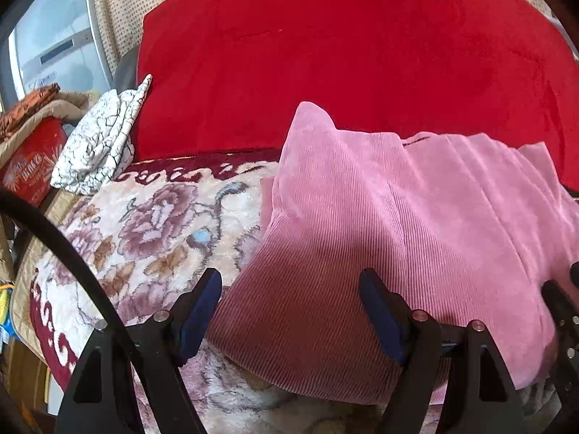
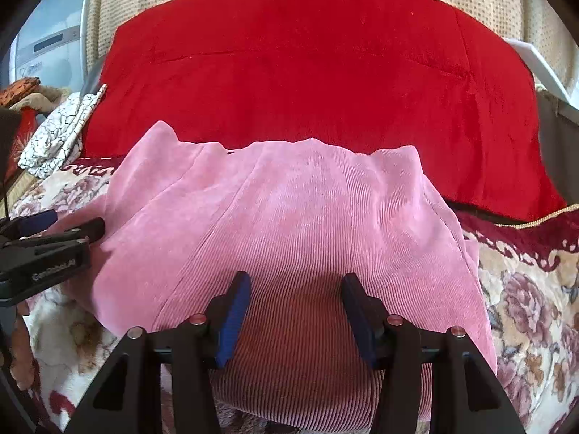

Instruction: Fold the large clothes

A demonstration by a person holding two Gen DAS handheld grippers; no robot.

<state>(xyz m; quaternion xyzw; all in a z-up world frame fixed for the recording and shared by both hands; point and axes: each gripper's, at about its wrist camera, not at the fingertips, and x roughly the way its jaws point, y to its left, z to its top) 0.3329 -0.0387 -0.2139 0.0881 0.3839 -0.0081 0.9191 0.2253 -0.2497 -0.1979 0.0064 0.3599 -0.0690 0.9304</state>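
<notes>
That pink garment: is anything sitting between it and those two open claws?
Nothing visible. The pink garment lies bare on the floral blanket, right under both open hand-held grippers, the left and the right. The red quilt lies behind it.

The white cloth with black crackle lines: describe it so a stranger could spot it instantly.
Start at the big red blanket across the back of the flowered bedspread. At that blanket's left edge lies a small crumpled white cloth. It alone is white with thin black crackle lines; the pink corduroy garment nearby is plain.
</notes>
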